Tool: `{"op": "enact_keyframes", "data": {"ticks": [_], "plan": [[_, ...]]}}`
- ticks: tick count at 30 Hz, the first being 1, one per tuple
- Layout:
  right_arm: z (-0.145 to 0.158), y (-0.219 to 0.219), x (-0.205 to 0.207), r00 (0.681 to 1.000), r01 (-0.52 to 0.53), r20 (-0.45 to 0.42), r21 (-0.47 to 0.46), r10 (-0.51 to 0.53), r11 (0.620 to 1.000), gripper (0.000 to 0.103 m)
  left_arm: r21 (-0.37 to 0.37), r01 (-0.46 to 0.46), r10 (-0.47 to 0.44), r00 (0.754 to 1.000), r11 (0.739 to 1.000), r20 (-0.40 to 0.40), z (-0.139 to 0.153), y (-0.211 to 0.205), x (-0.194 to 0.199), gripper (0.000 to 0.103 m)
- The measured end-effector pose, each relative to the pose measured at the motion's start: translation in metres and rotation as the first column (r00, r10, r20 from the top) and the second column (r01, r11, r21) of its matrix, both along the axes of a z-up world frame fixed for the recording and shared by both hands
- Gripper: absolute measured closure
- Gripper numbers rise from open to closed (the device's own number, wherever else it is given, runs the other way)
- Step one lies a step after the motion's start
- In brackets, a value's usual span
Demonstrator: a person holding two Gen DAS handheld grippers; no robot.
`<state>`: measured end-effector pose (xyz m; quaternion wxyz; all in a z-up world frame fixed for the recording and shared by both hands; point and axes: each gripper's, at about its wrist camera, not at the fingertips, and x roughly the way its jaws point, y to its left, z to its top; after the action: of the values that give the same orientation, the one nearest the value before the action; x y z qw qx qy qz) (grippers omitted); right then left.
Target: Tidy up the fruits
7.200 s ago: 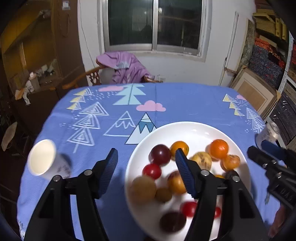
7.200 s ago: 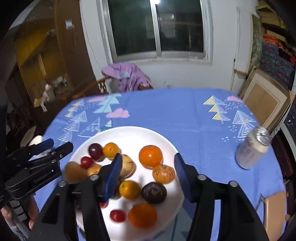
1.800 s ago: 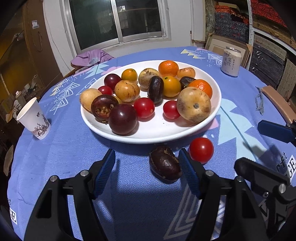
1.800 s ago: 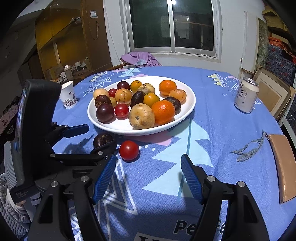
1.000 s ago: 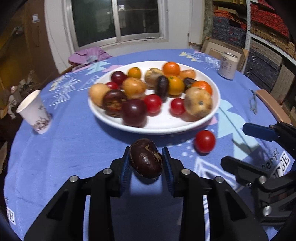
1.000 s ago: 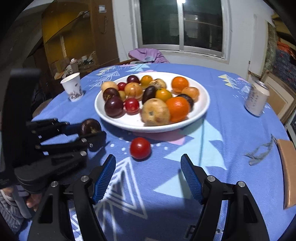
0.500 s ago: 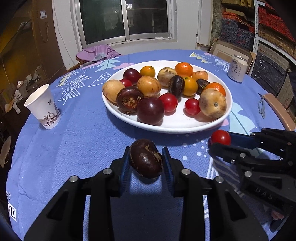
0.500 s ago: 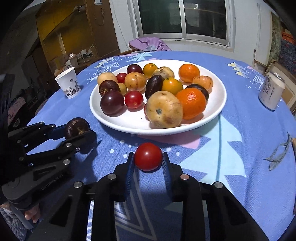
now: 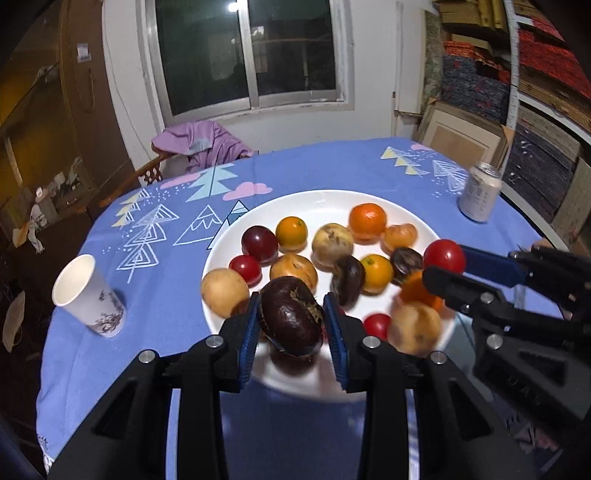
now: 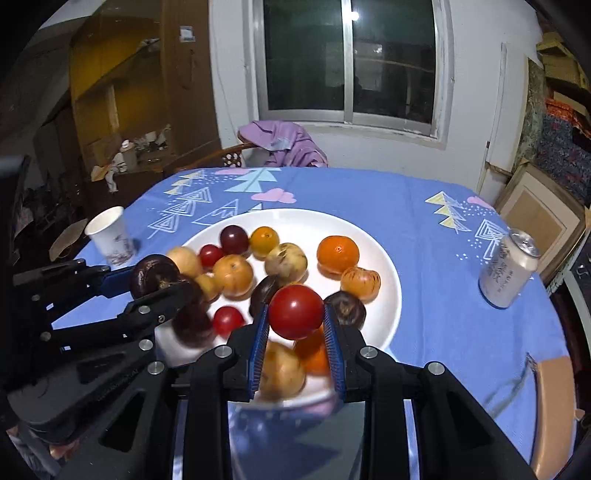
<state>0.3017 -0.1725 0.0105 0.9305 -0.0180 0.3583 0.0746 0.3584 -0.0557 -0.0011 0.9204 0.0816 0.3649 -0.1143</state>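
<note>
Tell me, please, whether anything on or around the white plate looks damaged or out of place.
The dark brown wrinkled fruit clamped in the left gripper looks shrivelled, with a rough crusty patch. Otherwise the white plate, paper cup and drink can stand upright, nothing spilled.

Can (image 10: 508, 268): dark printed characters run down its side, too blurred to read.
Paper cup (image 9: 87, 296): a dark drawing, no words.
Right gripper (image 9: 439, 269) body: faint embossed letters, unreadable.
Wall notice (image 10: 183, 33): illegible.

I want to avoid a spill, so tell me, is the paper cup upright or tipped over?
Upright. The paper cup stands on its base on the blue tablecloth, open mouth up, left of the plate. Whether it holds anything, cannot tell.
</note>
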Motion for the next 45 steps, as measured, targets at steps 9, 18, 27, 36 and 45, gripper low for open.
{"op": "enact_keyframes", "data": {"ticks": [9, 18, 27, 36, 45], "plan": [[-0.027, -0.010, 0.032, 0.999, 0.030, -0.045, 0.033, -0.029, 0.999, 0.065, -0.031, -0.036, 0.034, 0.998, 0.999, -0.047, -0.026, -0.003, 0.042, 0.069], [-0.011, -0.022, 0.008, 0.998, 0.068, 0.007, 0.073, -0.068, 0.995, 0.043, -0.045, -0.092, 0.092, 0.996, 0.995, -0.004, -0.015, 0.008, 0.017, 0.030], [0.017, -0.011, -0.116, 0.977, 0.151, 0.152, 0.004, -0.150, 0.988, 0.006, -0.037, -0.149, 0.151, 0.985, 0.988, 0.078, 0.008, 0.039, -0.089, 0.005], [-0.015, 0.001, -0.190, 0.984, 0.126, 0.125, 0.031, -0.129, 0.991, 0.003, -0.092, -0.146, 0.150, 0.988, 0.985, 0.038, -0.008, 0.050, -0.176, 0.004], [-0.023, 0.008, -0.192, 0.988, 0.115, 0.099, -0.003, -0.114, 0.993, 0.003, -0.061, -0.137, 0.140, 0.989, 0.989, 0.050, -0.017, 0.047, -0.177, 0.004]]}}
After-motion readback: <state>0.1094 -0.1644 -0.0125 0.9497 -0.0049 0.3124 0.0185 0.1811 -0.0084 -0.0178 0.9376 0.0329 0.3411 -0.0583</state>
